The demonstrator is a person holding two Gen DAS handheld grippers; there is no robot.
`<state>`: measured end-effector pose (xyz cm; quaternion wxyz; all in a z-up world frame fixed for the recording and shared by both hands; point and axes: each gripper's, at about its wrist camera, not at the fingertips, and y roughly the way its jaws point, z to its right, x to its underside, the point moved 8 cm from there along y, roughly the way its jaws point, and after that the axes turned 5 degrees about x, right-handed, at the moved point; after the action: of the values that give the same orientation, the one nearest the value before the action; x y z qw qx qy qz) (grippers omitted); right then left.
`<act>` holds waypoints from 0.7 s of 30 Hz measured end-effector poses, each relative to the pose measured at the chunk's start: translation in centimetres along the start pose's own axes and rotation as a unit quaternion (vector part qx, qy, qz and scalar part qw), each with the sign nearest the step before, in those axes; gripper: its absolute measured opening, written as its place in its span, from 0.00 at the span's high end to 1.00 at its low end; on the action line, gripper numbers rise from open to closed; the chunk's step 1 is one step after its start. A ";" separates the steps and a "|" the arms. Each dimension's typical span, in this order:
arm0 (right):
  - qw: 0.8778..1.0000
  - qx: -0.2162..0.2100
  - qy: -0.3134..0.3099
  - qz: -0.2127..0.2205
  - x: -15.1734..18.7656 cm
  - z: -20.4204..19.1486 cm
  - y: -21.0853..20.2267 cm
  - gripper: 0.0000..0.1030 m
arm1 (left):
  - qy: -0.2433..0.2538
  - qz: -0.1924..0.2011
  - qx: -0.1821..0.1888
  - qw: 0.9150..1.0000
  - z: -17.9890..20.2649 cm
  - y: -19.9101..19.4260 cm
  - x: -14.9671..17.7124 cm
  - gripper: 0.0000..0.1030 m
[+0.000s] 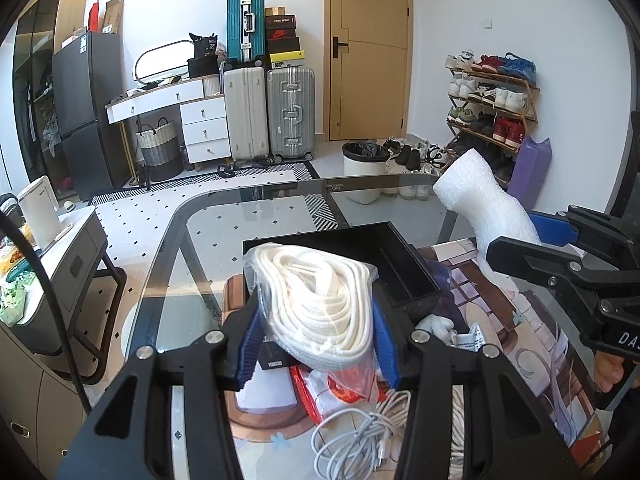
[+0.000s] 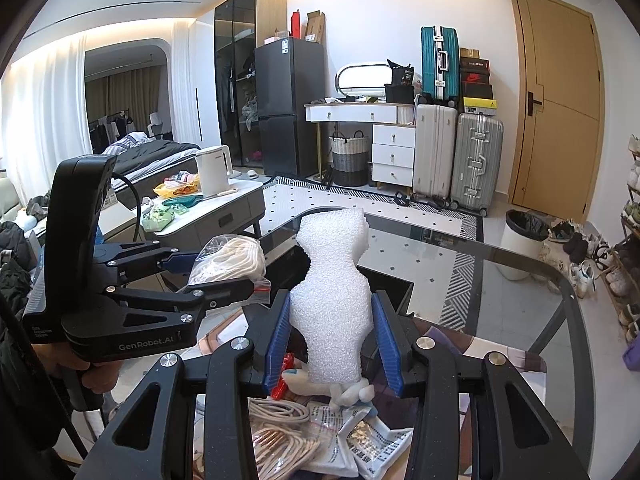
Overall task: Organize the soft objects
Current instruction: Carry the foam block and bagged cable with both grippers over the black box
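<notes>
While the left claw (image 1: 316,316) grips bagged rope (image 1: 316,300), only the right view shows scattered packets (image 2: 360,440).

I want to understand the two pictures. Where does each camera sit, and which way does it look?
Left wrist: sits on the left gripper, looks along its jaws at a bag of white rope over the black box.
Right wrist: sits on the right gripper, looks at white foam; a hand shows.
Both show the glass table.
</notes>
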<state>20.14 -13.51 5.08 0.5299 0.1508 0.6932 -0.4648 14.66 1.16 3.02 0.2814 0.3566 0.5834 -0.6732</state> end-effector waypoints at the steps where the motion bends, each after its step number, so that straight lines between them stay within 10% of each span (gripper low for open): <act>1: 1.000 -0.001 0.001 -0.002 0.0 0.1 0.2 0.60 | -0.001 -0.002 0.000 1.000 0.0 0.3 -0.1 0.54; 21: 1.000 -0.002 0.010 -0.029 0.6 1.7 4.6 0.60 | -0.010 -0.020 -0.001 1.000 -1.0 5.2 -0.7 0.54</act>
<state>24.15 -12.69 2.28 0.5095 0.1338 0.7031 -0.4776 19.37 1.29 0.51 0.2736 0.3376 0.5882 -0.6820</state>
